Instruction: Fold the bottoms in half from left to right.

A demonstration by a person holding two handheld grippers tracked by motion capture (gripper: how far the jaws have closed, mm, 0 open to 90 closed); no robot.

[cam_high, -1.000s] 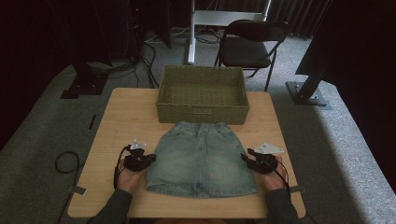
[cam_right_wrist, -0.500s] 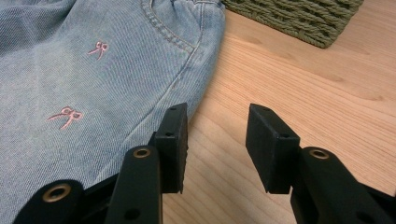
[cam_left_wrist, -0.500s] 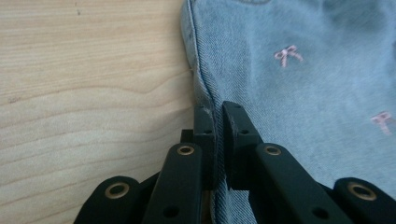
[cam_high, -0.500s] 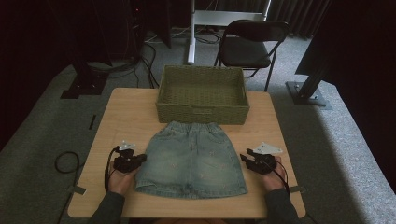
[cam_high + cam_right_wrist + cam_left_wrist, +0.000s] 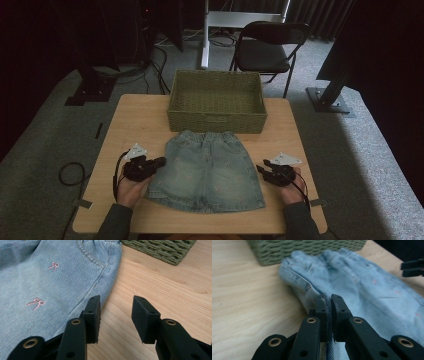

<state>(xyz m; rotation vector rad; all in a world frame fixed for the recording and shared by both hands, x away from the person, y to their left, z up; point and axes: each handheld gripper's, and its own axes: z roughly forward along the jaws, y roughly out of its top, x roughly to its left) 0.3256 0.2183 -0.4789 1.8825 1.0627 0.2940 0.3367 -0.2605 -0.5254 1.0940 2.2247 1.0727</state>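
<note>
Pinching skirt (image 5: 362, 287) hem, left gripper (image 5: 329, 302); bow embroidery (image 5: 36, 303) in right gripper view.

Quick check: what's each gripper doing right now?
Left gripper: closed on the side edge of the denim skirt.
Right gripper: open, holding nothing, beside the skirt's other edge over the table.

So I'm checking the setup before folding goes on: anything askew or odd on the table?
Only one thing: the denim skirt's left edge is pinched in the left gripper and raised, so that side bunches. The right gripper stands open beside the other edge. The basket sits square.
</note>
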